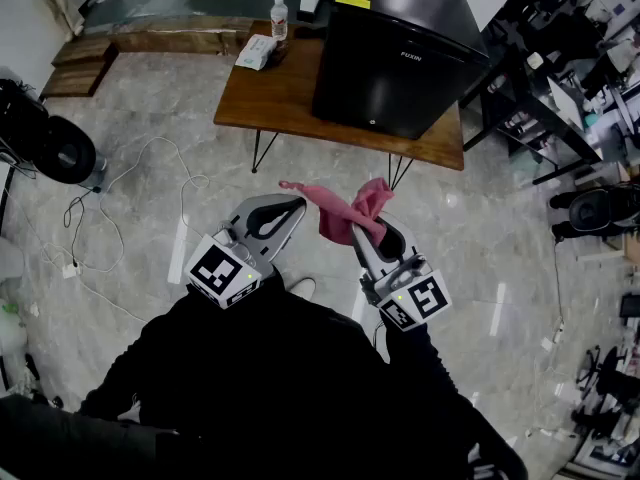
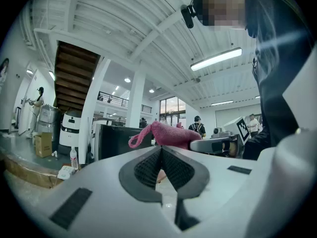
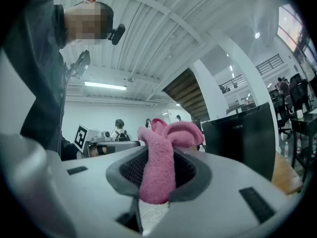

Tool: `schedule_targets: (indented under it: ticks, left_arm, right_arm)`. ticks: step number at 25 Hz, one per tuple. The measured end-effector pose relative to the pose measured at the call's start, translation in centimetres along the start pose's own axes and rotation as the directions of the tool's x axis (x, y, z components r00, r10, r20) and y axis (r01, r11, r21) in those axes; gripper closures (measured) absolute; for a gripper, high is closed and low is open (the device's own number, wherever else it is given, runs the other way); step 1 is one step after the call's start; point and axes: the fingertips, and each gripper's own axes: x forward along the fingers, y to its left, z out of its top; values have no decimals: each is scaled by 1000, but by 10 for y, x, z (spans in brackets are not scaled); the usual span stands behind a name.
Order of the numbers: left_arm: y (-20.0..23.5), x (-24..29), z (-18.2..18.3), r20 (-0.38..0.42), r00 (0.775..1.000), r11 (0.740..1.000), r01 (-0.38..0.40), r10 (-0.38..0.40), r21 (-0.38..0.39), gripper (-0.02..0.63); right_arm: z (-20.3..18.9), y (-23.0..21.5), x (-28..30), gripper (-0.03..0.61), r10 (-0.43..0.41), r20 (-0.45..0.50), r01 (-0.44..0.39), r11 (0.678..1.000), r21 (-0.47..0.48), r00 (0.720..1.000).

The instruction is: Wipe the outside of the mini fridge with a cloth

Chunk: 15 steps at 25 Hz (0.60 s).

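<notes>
- Cloth (image 1: 348,213), pink, is pinched by right gripper (image 1: 380,236); left gripper (image 1: 283,215) is pressed together, empty. Mini fridge (image 1: 395,58) is set on wooden table (image 1: 280,98), well ahead.
- Risk: bunched cloth could be dragged loose during wiping.

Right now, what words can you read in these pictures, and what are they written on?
"FUXIN": white letters on the front of the black fridge.
Yellow sticker on the fridge top: too small to read.
Bottle label: too small to read.
Packet on the table: print too blurred to read.
</notes>
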Motion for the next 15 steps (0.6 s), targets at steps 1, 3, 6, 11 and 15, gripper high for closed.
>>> schedule_targets:
  ticks: [1,3,6,11,15]
  left_arm:
    - [1,0,0,-1,1000,1000,1,-1,0,606]
    - [1,1,-1,-5,1000,1000,3,-3,-2,607]
    - [2,-2,-2,-16,1000,1000,2,-2,-12,607]
    - [2,-2,-7,-35,999,1000,-18,17,-19,607]
    - [2,4,-6,-45,999,999,-26,24,-35,607]
  right_arm:
    - [0,0,0,483,-2,2,2,1000,-1,1000]
    - [0,-1,1,483,-6,3,6,1000,-1,1000]
    - [-2,0,3,483,-4,-8,4,1000,8,1000]
    - [-1,-6,0,483,-13,-1,13,1000,26,1000]
    - [-2,-14,-5,482,-28,3,28,997,66,1000]
